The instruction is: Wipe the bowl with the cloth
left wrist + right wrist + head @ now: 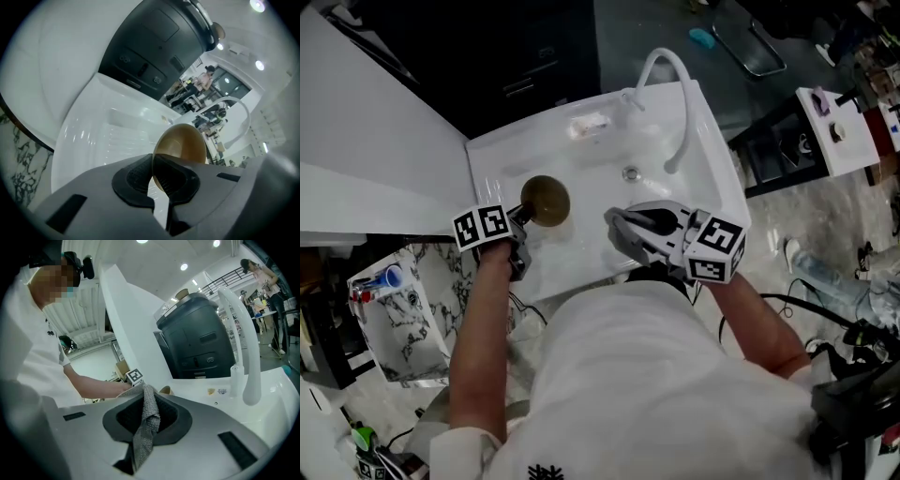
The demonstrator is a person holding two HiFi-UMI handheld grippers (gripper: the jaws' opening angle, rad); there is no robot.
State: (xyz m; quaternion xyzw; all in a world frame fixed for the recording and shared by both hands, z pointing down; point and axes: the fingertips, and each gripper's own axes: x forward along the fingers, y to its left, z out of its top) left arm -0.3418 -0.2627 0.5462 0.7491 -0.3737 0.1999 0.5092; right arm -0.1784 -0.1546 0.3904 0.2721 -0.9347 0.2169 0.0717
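Note:
A brown bowl (546, 200) hangs tilted over the left part of the white sink (581, 159). My left gripper (521, 220) is shut on its near rim. In the left gripper view the rim (161, 150) runs between the two pads of that gripper (152, 176), and the bowl's hollow faces right. To the right, over the sink's front edge, my right gripper (619, 230) is shut on a grey woven cloth (146, 425). The cloth sticks up between the pads and hangs down behind them. The right gripper (147, 413) points towards the bowl (165, 390), a short way from it.
A white curved faucet (675, 103) rises at the sink's back right, with the drain (630, 173) below it. A dark appliance (154, 42) stands behind the sink. A small pale object (588, 124) lies on the sink's back ledge. Marble-patterned surface (422, 309) lies left of me.

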